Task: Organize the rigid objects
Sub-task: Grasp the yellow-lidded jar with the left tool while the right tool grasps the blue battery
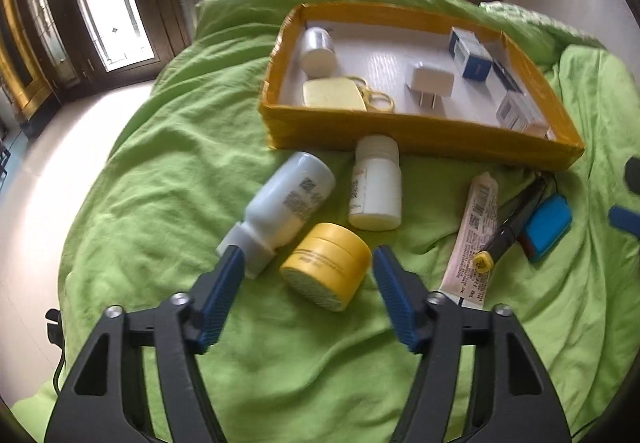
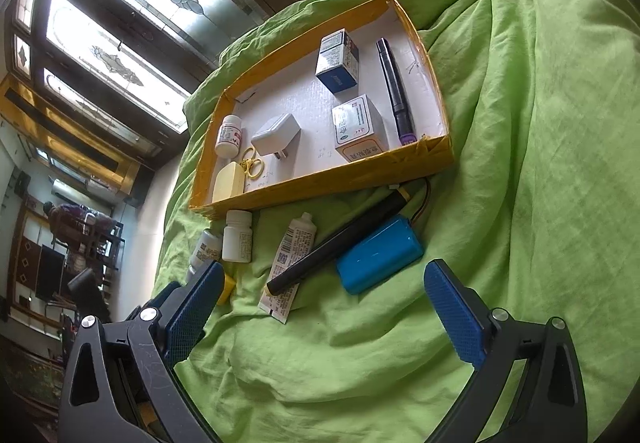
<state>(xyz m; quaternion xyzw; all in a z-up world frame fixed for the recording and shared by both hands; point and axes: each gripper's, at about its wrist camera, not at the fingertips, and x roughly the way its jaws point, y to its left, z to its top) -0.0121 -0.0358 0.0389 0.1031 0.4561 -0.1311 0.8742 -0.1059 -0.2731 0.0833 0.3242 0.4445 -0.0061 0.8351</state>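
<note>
I am lining my left gripper (image 1: 308,263) up on the yellow jar (image 1: 326,267), which lies tipped on its side on the green bedcover (image 1: 160,171), its ribbed lid turned toward my camera. The jaws stand partly apart with the jar between them and a visible gap on both sides, so nothing is gripped yet. To do this well, I judge that I should settle the pads level on the jar's short round wall, below the lid seam, and close squarely across its middle; the soft, rumpled cover could let it roll or sink if I push from one side only. The left pad (image 1: 224,295) sits just beside the cap of the grey-white bottle (image 1: 280,207), which lies at a slant touching or almost touching the jar, so I would slip in without nudging that cap. Beyond them a white bottle (image 1: 376,187) lies with its cap toward the yellow tray (image 1: 420,131), where a charger, scissors and small boxes already rest. My right gripper (image 2: 324,307) hangs wide open and empty over the bedcover, near the blue battery pack (image 2: 380,259), the black pen (image 2: 340,243) and the ointment tube (image 2: 288,263) under it. From the jar, the tray lies farther ahead, past the two bottles, so the lift has to clear them.
</note>
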